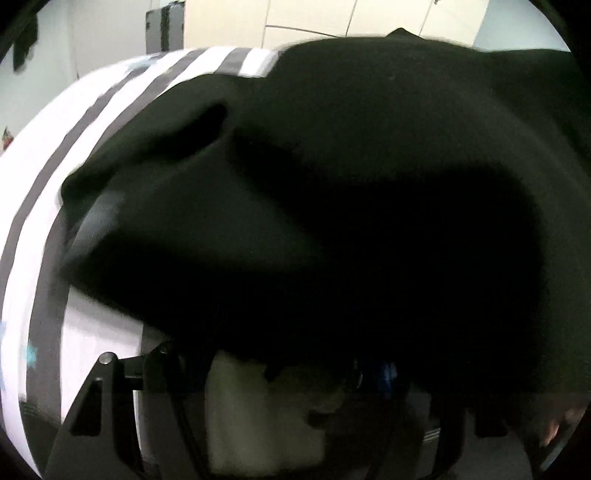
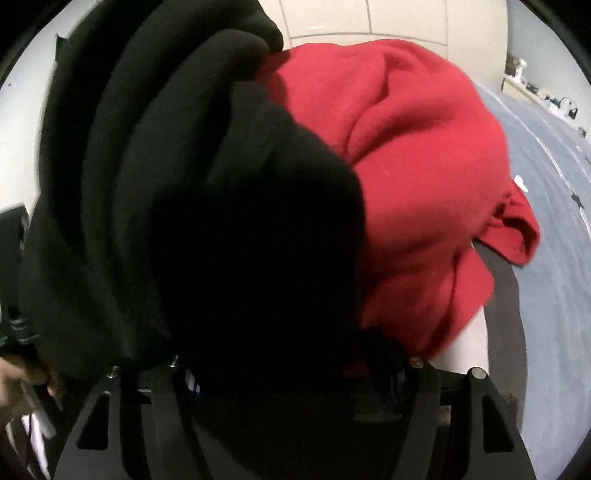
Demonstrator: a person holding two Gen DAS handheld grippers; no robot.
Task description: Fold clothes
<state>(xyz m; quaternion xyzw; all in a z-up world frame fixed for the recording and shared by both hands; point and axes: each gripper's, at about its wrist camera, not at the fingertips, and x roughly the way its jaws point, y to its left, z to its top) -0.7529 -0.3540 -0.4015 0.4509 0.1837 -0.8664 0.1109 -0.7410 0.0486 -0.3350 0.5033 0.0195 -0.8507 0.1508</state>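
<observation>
A black garment (image 1: 351,166) fills most of the left wrist view, hanging right over the lens and hiding the fingers of my left gripper (image 1: 295,332). In the right wrist view the same black garment (image 2: 166,184) is bunched in deep folds that run down into my right gripper (image 2: 273,332), whose fingertips are buried in the cloth. A red garment (image 2: 406,166) lies crumpled just right of the black one and touches it. Both grippers appear shut on the black fabric.
A white and grey striped sheet (image 1: 33,240) curves along the left. A grey-blue bed cover (image 2: 554,258) lies right of the red garment. A person's hand (image 2: 14,384) shows at the lower left. Cream cabinet doors (image 1: 314,18) and a dark case (image 1: 164,26) stand behind.
</observation>
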